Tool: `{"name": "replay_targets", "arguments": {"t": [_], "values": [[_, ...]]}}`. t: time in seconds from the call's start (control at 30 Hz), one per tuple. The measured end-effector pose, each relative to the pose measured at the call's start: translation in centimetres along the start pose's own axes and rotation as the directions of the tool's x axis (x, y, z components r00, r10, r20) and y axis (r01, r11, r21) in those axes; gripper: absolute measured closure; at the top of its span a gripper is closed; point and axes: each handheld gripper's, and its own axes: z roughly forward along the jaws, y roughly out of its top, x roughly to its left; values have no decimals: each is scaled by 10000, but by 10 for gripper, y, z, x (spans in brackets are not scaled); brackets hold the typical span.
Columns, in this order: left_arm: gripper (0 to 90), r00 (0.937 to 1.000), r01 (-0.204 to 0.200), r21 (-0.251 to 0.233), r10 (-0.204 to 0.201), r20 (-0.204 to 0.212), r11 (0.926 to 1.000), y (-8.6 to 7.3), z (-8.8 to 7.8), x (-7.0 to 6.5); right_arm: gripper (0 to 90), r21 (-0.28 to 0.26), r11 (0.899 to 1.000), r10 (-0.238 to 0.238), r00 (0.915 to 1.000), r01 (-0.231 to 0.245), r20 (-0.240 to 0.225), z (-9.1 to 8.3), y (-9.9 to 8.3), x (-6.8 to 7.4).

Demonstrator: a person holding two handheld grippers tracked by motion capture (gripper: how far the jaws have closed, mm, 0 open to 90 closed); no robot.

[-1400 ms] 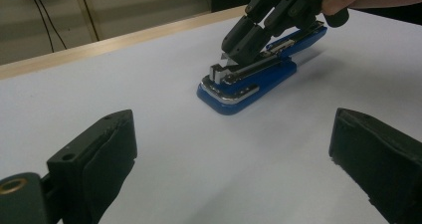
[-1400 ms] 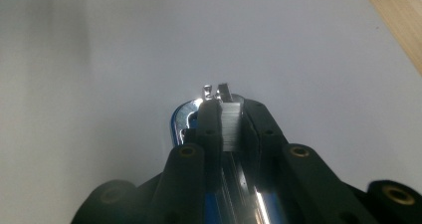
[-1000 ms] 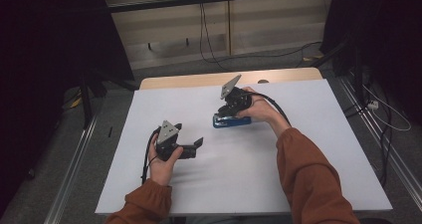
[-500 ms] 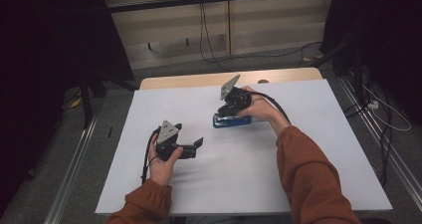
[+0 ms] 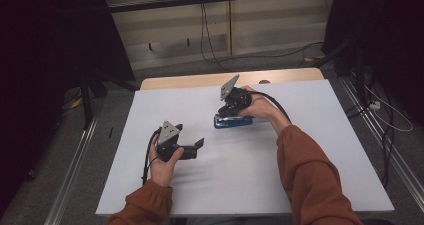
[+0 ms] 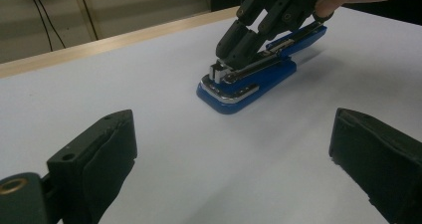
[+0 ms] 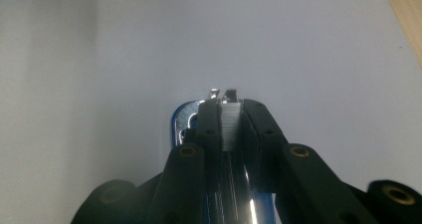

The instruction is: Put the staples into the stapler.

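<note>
Nothing had moved: right gripper still pinched the hard blue plastic-and-metal stapler at twelve o'clock; left gripper gaped empty.

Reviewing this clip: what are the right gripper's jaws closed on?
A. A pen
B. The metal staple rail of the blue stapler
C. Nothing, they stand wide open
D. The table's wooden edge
B: the right gripper pinches the silvery rail of the blue stapler lying on the white table.
</note>
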Motion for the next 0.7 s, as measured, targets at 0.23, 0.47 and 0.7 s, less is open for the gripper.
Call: {"name": "replay_targets", "arguments": {"t": [0.23, 0.47, 0.7], "values": [[49, 10000, 7, -7, -7, -15, 10000, 0, 0, 0, 794, 56, 10000, 2, 10000, -1, -39, 0, 0, 0], [49, 10000, 21, -36, -21, -15, 10000, 0, -1, 0, 793, 42, 9999, 158, 9999, -158, 50, 0, 0, -1], [49, 10000, 22, -31, -22, -11, 10000, 0, 0, 0, 791, 84, 9998, 204, 9997, -205, 112, 0, 0, -1]]}}
